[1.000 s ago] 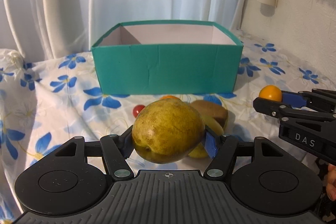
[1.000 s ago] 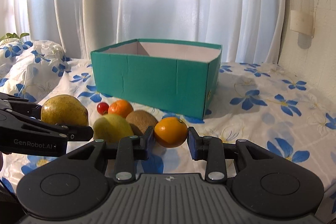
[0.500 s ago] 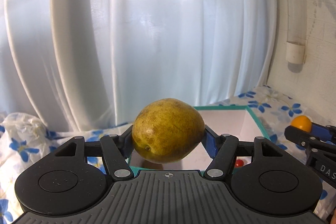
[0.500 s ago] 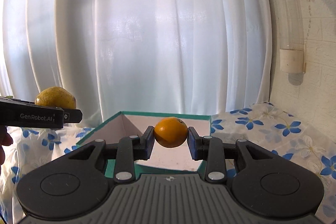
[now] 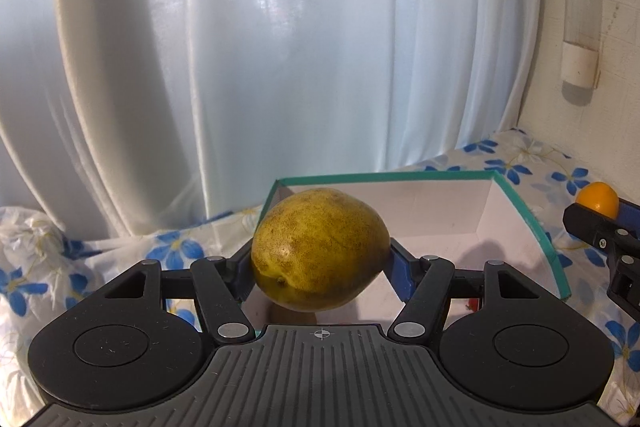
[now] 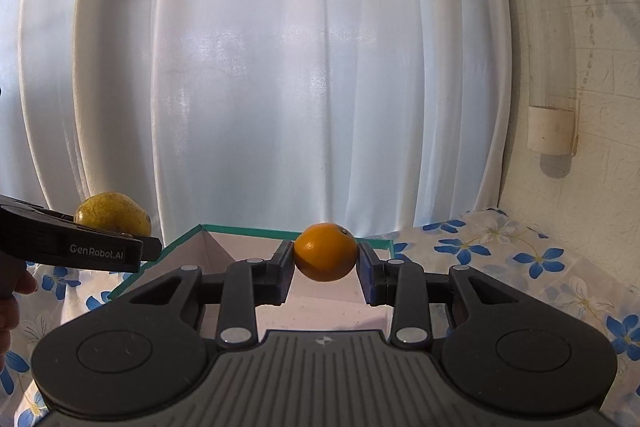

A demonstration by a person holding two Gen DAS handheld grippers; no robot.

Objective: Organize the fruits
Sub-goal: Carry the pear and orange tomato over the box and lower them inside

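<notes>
My left gripper (image 5: 320,267) is shut on a yellow-brown pear (image 5: 320,251) and holds it above the near left part of the open teal box (image 5: 520,199). My right gripper (image 6: 325,261) is shut on an orange (image 6: 325,257) and holds it above the same box (image 6: 176,247). The box has a white inside. The right gripper with the orange (image 5: 598,199) shows at the right edge of the left wrist view. The left gripper with the pear (image 6: 112,215) shows at the left of the right wrist view. A small red fruit (image 5: 473,303) peeks out under my left fingers.
The box stands on a white cloth with blue flowers (image 6: 540,259). White curtains (image 5: 280,47) hang right behind it. A white wall with a clear tube holder (image 6: 552,67) is on the right. A crumpled cloth (image 5: 28,239) lies at the left.
Both grippers have moved forward with their fruits, so more of the box's inside shows beneath them. Both keep their grip.
</notes>
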